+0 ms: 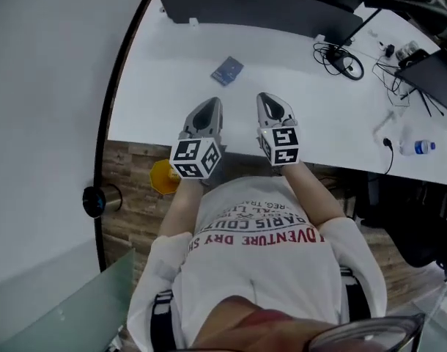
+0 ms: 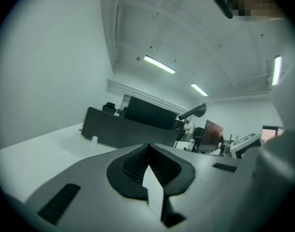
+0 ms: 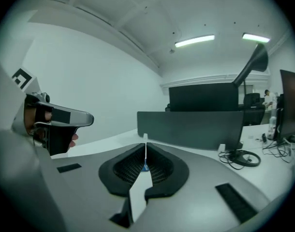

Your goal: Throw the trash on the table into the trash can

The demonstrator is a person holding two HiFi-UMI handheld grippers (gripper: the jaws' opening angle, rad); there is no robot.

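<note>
The white desk (image 1: pixel 165 86) is spread across the upper head view. Over its near edge the left tool (image 1: pixel 207 107) and right tool (image 1: pixel 273 103) are held, each with its jaws pressed together on nothing. At the left tool's 7 o'clock a yellow container (image 1: pixel 163 177), possibly the trash can, is partly hidden. A small blue packet (image 1: pixel 227 70), taken as the trash, lies on the desk at the tools' 12 o'clock, untouched. The reach is judged not yet begun; one tool must next be opened and brought forward over the packet.
</note>
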